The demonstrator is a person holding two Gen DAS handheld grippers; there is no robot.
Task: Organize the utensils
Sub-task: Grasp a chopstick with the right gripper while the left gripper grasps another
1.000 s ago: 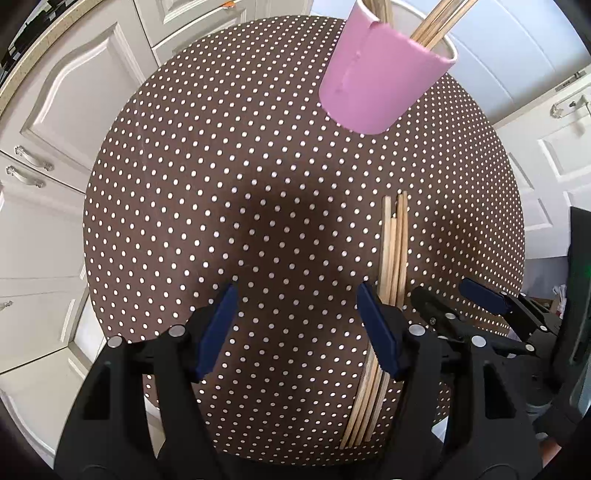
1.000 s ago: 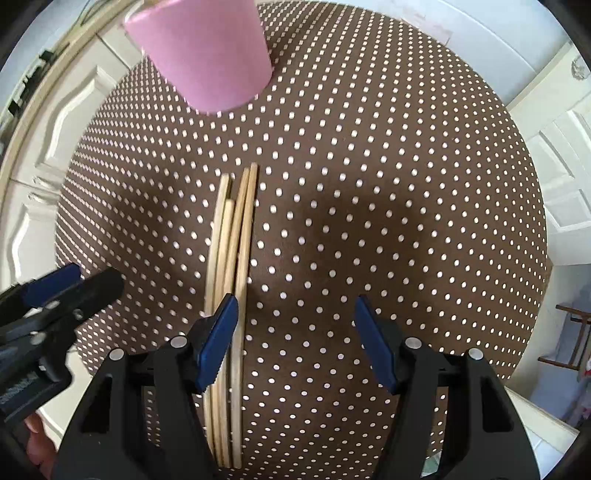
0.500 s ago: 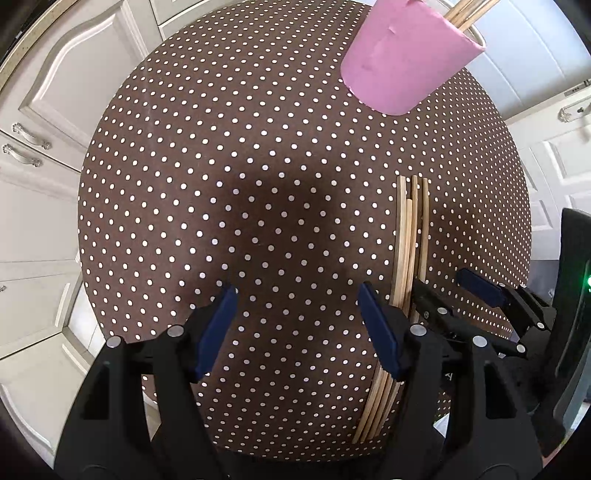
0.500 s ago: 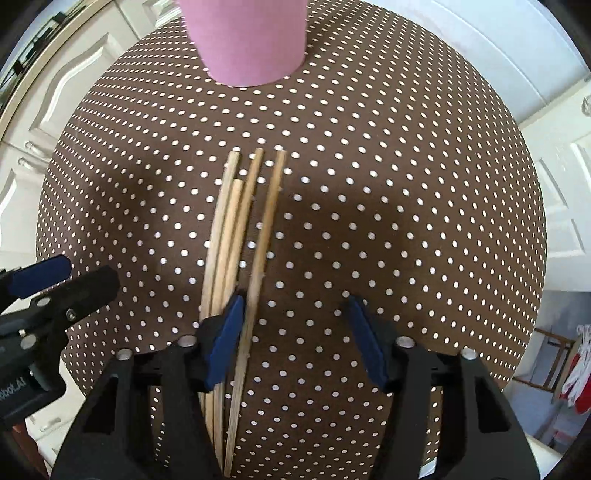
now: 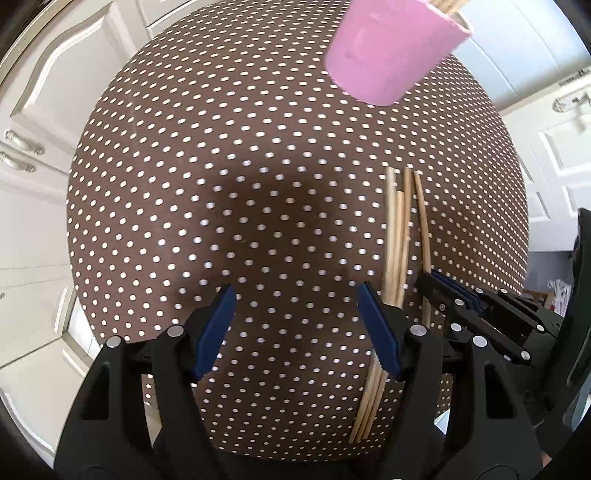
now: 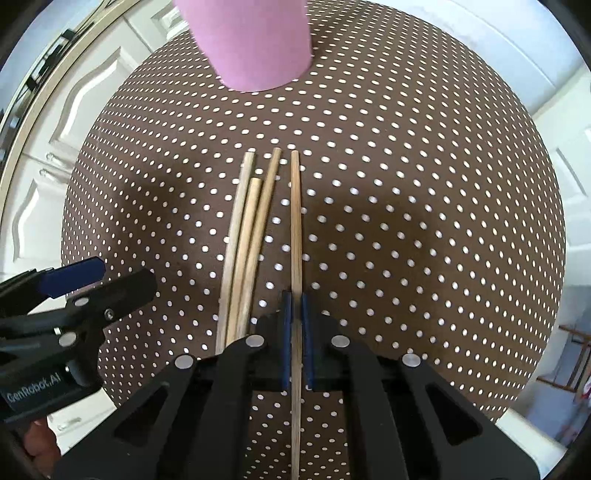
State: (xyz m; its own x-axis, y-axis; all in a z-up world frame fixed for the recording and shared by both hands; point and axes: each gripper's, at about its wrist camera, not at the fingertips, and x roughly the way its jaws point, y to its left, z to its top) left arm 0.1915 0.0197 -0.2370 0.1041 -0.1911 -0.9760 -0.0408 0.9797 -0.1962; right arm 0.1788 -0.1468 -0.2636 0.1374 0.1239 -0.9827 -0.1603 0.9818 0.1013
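Several wooden chopsticks (image 6: pixel 243 236) lie side by side on the brown polka-dot table (image 6: pixel 406 184). My right gripper (image 6: pixel 295 306) is shut on one chopstick (image 6: pixel 295 221), the rightmost, slightly apart from the other three. A pink cup (image 6: pixel 251 40) stands at the far side and holds more chopsticks (image 5: pixel 447 4), seen in the left wrist view. My left gripper (image 5: pixel 297 306) is open and empty, just left of the chopsticks (image 5: pixel 397 236). In that view the right gripper (image 5: pixel 443 291) sits closed on the rightmost chopstick (image 5: pixel 423 221).
White cabinet doors with metal handles (image 5: pixel 22 144) surround the round table. The pink cup (image 5: pixel 391 48) stands near the table's far edge. The left gripper (image 6: pixel 74 280) shows at the left of the right wrist view.
My right gripper has closed on the rightmost chopstick, which now lies apart from the other three. The left gripper stays open and has barely moved.
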